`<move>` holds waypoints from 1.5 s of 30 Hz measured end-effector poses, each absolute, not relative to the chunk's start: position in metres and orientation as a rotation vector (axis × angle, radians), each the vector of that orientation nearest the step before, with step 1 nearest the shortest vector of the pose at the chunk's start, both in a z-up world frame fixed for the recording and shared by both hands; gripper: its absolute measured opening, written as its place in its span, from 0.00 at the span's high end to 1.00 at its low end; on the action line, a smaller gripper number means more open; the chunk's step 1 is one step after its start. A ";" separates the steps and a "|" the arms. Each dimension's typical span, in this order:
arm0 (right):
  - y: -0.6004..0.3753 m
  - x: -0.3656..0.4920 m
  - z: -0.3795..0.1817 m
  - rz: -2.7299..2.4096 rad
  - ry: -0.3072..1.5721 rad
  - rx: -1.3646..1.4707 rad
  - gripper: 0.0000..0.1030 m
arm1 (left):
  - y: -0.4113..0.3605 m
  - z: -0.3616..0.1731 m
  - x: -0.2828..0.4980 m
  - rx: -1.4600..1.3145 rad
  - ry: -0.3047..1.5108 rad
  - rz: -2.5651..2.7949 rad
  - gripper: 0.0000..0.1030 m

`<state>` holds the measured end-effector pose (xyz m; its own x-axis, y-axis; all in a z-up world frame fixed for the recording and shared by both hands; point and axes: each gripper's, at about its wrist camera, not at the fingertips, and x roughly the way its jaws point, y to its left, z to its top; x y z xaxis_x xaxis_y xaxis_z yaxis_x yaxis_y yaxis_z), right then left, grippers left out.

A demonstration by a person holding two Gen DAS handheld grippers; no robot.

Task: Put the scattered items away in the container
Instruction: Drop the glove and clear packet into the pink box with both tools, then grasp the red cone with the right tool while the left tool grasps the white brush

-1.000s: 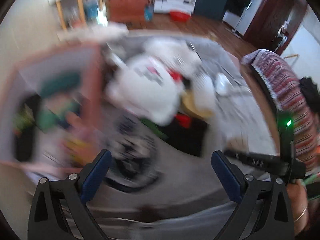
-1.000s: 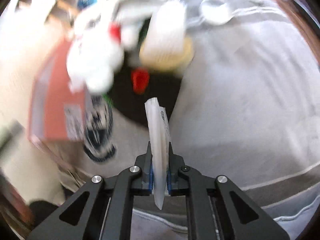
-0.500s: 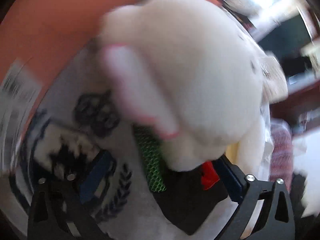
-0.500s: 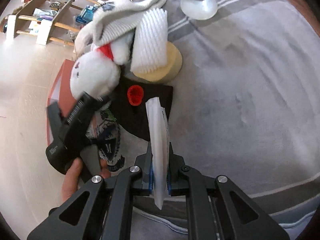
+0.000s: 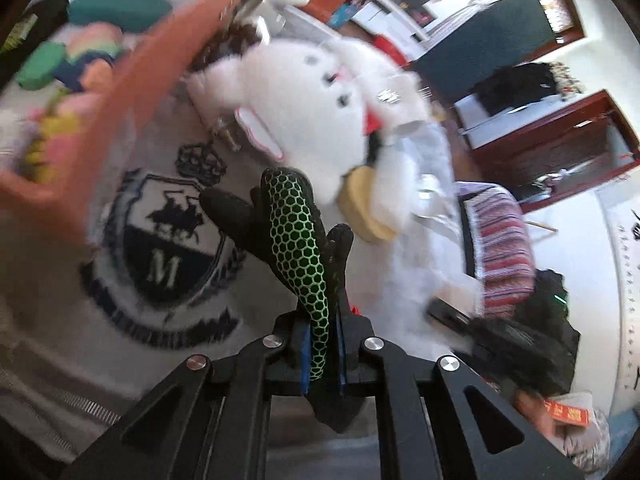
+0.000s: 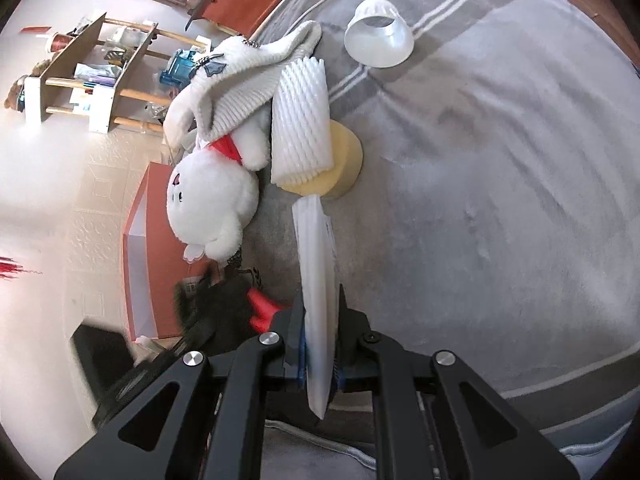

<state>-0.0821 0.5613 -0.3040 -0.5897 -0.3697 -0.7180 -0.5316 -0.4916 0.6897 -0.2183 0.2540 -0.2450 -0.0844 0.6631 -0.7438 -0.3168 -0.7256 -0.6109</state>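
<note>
The left gripper point(image 5: 324, 344) points steeply downward with its jaws clamped on a black glove with a green honeycomb pattern point(image 5: 298, 240). The glove rises from the jaws toward 12 o'clock in the left wrist view, its fingers spread above a grey blanket point(image 6: 500, 200) and a crest-printed cloth point(image 5: 168, 256) at 9 o'clock. The right gripper point(image 6: 320, 352) also points downward, jaws pressed together on a flat white plastic packet point(image 6: 316, 280) that stands on edge between the pads.

The orange container point(image 5: 132, 92) sits at 10 o'clock in the left wrist view, with coloured soft items point(image 5: 80, 52) inside it. In the right wrist view the same container point(image 6: 140, 240) lies at 9 o'clock, beside the bed edge. A white plush rabbit point(image 6: 212, 204) lies just beside it, touching a white knitted garment point(image 6: 240, 76) at 11 o'clock. A white foam net sleeve point(image 6: 302, 116) rests on a yellow sponge disc point(image 6: 340, 168) at 12 o'clock. A white plastic cup point(image 6: 378, 36) lies on its side at 1 o'clock, well apart from the pile. A red piece point(image 6: 262, 312) shows just left of the right gripper.

Differences from the earlier frames: a second ago the left jaws stood wide apart and empty; they are now closed on the glove, which has been lifted off the blanket. The right gripper holds the packet as before. The left view has rolled, and the rabbit now lies farther from the jaws than half a second ago.
</note>
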 end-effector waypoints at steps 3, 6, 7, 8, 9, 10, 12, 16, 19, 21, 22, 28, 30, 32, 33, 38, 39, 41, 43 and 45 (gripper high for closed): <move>0.559 -0.083 -0.305 2.231 1.507 -1.376 0.91 | 0.222 -0.202 -0.221 -1.447 -0.446 1.894 0.94; 0.561 -0.081 -0.307 2.220 1.510 -1.375 0.91 | 0.185 -0.142 -0.228 -1.307 -0.499 1.972 0.94; 0.561 -0.080 -0.307 2.214 1.514 -1.371 0.91 | 0.172 -0.121 -0.233 -1.249 -0.514 2.013 0.94; 0.562 -0.080 -0.308 2.209 1.520 -1.367 0.91 | 0.159 -0.100 -0.240 -1.191 -0.531 2.054 0.94; 0.562 -0.079 -0.308 2.204 1.526 -1.363 0.91 | 0.144 -0.080 -0.249 -1.140 -0.544 2.093 0.94; 0.563 -0.078 -0.309 2.200 1.531 -1.361 0.91 | 0.132 -0.064 -0.260 -1.091 -0.550 2.138 0.94; 0.563 -0.078 -0.310 2.194 1.532 -1.362 0.91 | 0.106 -0.040 -0.283 -1.018 -0.553 2.268 0.93; 0.559 -0.080 -0.307 2.217 1.493 -1.369 0.91 | 0.067 -0.048 -0.352 -1.137 -0.438 2.551 0.01; 0.553 -0.080 -0.295 2.262 1.387 -1.352 0.91 | 0.043 -0.087 -0.376 -1.353 -0.309 2.640 0.00; 0.546 -0.079 -0.284 2.296 1.311 -1.337 0.91 | 0.027 -0.114 -0.381 -1.533 -0.282 2.634 0.01; 0.542 -0.078 -0.277 2.317 1.277 -1.328 0.91 | 0.020 -0.117 -0.384 -1.561 -0.303 2.603 0.01; 0.475 -0.109 -0.203 2.559 1.096 -1.265 0.91 | 0.004 -0.083 -0.399 -1.343 -0.277 2.734 0.01; 0.435 -0.140 -0.166 2.716 1.020 -1.252 0.91 | -0.008 -0.081 -0.402 -1.298 -0.283 2.757 0.00; 0.395 -0.179 -0.133 2.862 1.011 -1.238 0.89 | -0.018 -0.085 -0.405 -1.299 -0.306 2.767 0.00; 0.380 -0.196 -0.122 2.914 1.024 -1.234 0.89 | -0.020 -0.089 -0.406 -1.310 -0.327 2.761 0.00; 0.313 -0.263 -0.072 3.035 0.735 -1.208 0.09 | -0.023 -0.099 -0.402 -1.317 -0.399 2.741 0.00; 0.307 -0.263 -0.066 3.047 0.656 -1.194 0.09 | -0.021 -0.100 -0.403 -1.311 -0.405 2.742 0.00; 0.305 -0.253 -0.068 3.039 0.522 -1.208 0.10 | -0.011 -0.106 -0.401 -1.294 -0.411 2.744 0.00; 0.317 -0.236 -0.083 3.005 0.431 -1.247 0.15 | -0.005 -0.106 -0.400 -1.277 -0.398 2.743 0.00; 0.339 -0.215 -0.117 2.914 0.321 -1.357 0.24 | 0.004 -0.103 -0.396 -1.260 -0.359 2.743 0.00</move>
<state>-0.2150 0.3386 -0.1172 -0.6439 -0.1635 -0.7475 -0.0032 -0.9763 0.2163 -0.3962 0.0039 -0.1035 -0.6524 0.1892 -0.7339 0.0063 -0.9670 -0.2549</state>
